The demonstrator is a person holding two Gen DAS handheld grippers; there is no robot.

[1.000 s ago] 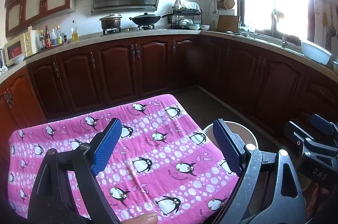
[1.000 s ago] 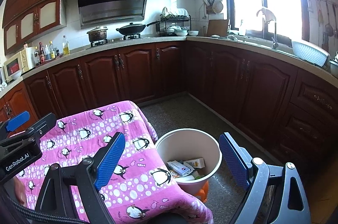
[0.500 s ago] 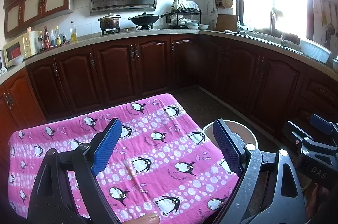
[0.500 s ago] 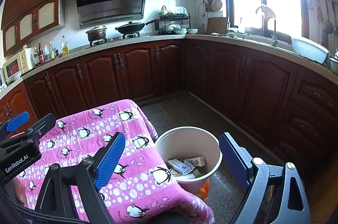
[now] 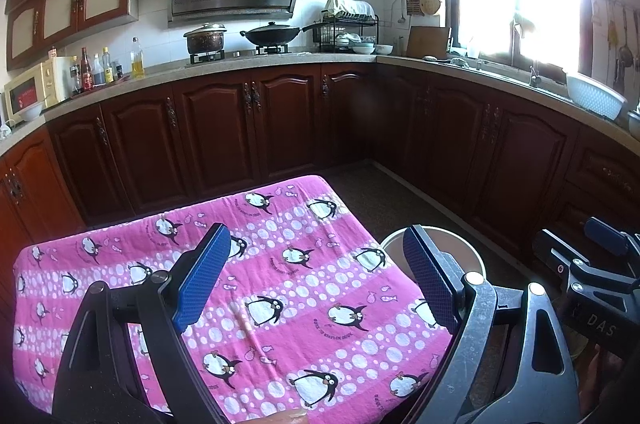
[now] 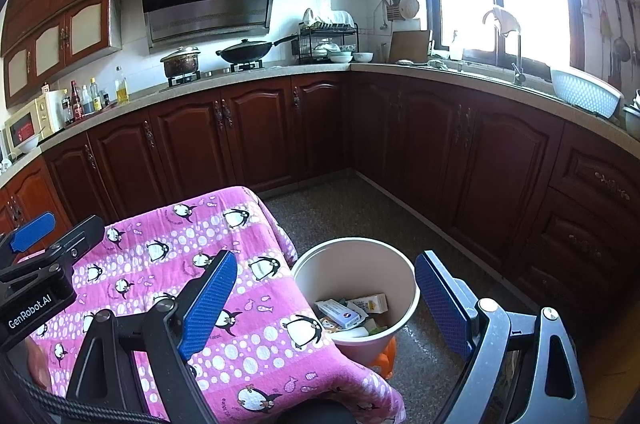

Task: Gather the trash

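A beige trash bin (image 6: 356,294) stands on the floor right of a table under a pink penguin cloth (image 6: 224,288). It holds several boxes and wrappers (image 6: 352,310). In the left wrist view only the bin's rim (image 5: 464,248) shows behind the right finger. My left gripper (image 5: 316,280) is open and empty above the cloth (image 5: 304,284). My right gripper (image 6: 324,304) is open and empty, above the table's right edge and the bin. No loose trash shows on the cloth.
Dark wooden cabinets (image 6: 256,143) run along the back and right under a counter with a stove, pots, bottles and a sink. An orange stool (image 6: 386,354) peeks from under the bin. Speckled floor (image 6: 360,207) lies between table and cabinets.
Both views have barely shifted. A thin stick-like streak seen on the cloth half a second ago in the left wrist view no longer shows.
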